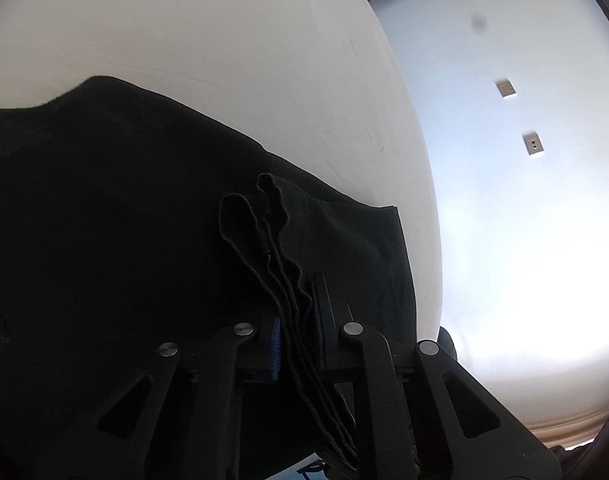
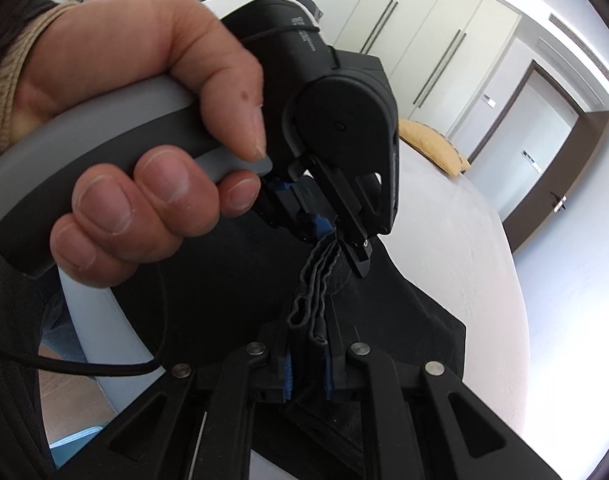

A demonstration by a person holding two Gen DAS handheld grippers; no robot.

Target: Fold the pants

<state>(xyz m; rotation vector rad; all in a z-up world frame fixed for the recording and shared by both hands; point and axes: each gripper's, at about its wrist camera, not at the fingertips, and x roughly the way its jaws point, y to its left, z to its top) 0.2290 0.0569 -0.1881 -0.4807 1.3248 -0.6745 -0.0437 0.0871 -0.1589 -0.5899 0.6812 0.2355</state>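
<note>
Nearest the lenses, both tools clamped on stacked black edges of the pants [image 1: 144, 240]: left gripper [image 1: 296, 336] pinching a wavy bundle of layers, right gripper [image 2: 308, 364] biting the same bunch just beside it. Farther out, the left hand [image 2: 116, 152] wrapped round its grey handle, cloth draped over the white bed [image 1: 224, 40]. Judged mid-fold: layers gathered, not yet laid flat or smoothed.

1. A white bed [image 2: 456, 216] fills the foreground, a yellow pillow [image 2: 432, 142] at its far end.
2. White wardrobe doors [image 2: 424, 40] line the wall.
3. A brown-framed doorway [image 2: 544, 128] stands right.
4. Wooden floor [image 2: 68, 400] shows lower left.
</note>
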